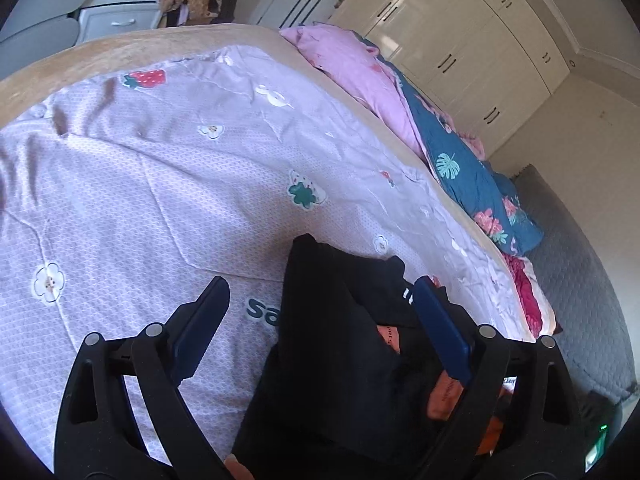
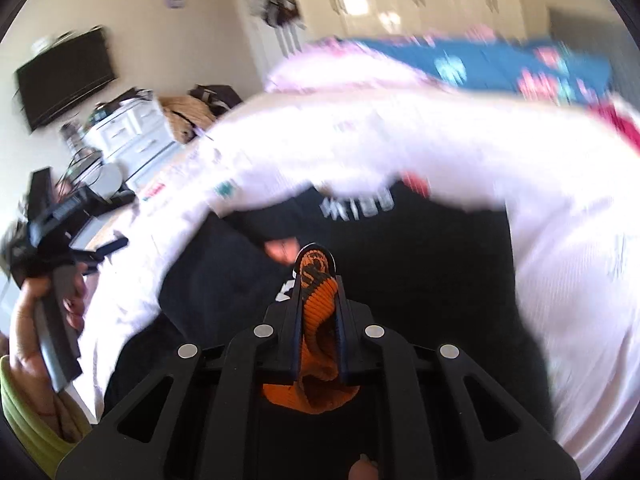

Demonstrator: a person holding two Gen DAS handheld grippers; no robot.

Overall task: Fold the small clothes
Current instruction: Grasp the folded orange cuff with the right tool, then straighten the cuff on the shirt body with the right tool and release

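The right gripper [image 2: 317, 280] clamps an orange cuff [image 2: 316, 300], its lower part hidden; the left gripper [image 1: 320, 300] gapes over the black garment [image 1: 332, 320] on the bed [image 1: 160, 184]; the right view is blurred.

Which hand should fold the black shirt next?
The right gripper is better placed, I think: it is shut on the orange trim of the black shirt. The left gripper is open, holding nothing.
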